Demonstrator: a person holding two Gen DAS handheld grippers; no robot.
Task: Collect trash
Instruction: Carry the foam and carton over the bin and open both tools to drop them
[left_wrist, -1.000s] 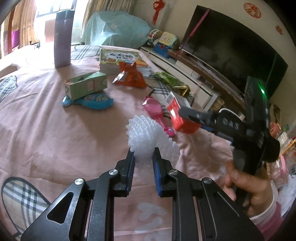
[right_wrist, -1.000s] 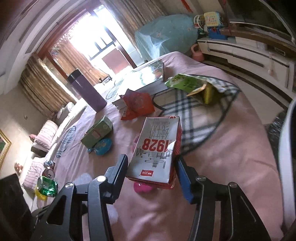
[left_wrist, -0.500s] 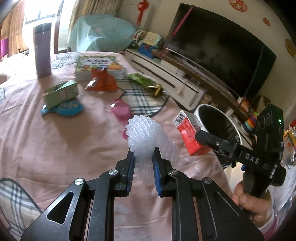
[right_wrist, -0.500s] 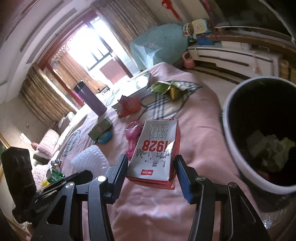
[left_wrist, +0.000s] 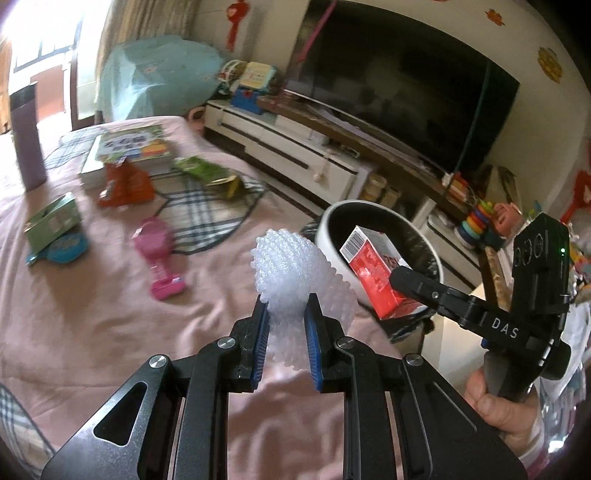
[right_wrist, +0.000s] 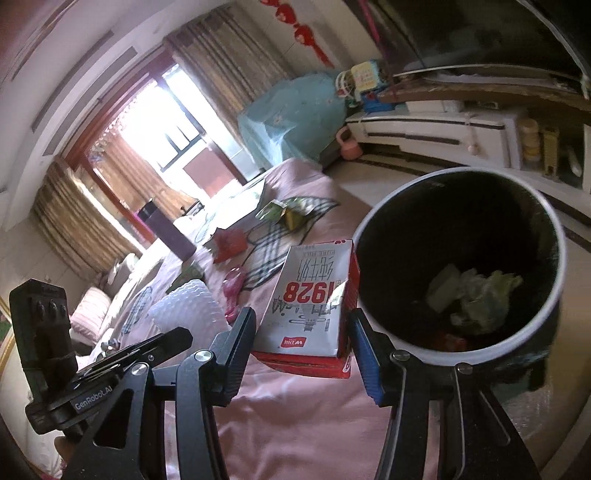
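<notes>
While you hold both tools out over the edge of the pink bedspread (left_wrist: 92, 314), your left gripper (left_wrist: 284, 332) is clamped on a white foam net sleeve (left_wrist: 291, 273), its blue pads pressed into the lower end so the knobbly bulk sticks up past the fingertips. Your right gripper (right_wrist: 301, 332) is closed on a red and white carton (right_wrist: 314, 295) (the digits on its face read upside down in the right wrist view), with a pad against each side of it. In the left wrist view that carton (left_wrist: 373, 273) sits in front of the bin's mouth, and your right hand (left_wrist: 498, 410) grips the handle at the lower right.

The white-rimmed trash bin (right_wrist: 554, 229) stands on the floor just beside the bed, open at the top, with crumpled pale green and white scraps (right_wrist: 476, 291) lying in its dark inside. The carton is just beside the bin's near rim, at its left edge in the right wrist view; the foam sleeve is to the left of both.

On the bed behind you have a pink plastic toy (left_wrist: 159, 254), a green box (left_wrist: 53, 221) resting partly on a blue packet (left_wrist: 62, 247), an orange wrapper (left_wrist: 125, 184), a green snack bag (left_wrist: 207, 173), a picture book (left_wrist: 129, 147) and a purple flask (left_wrist: 26, 140) standing upright.
</notes>
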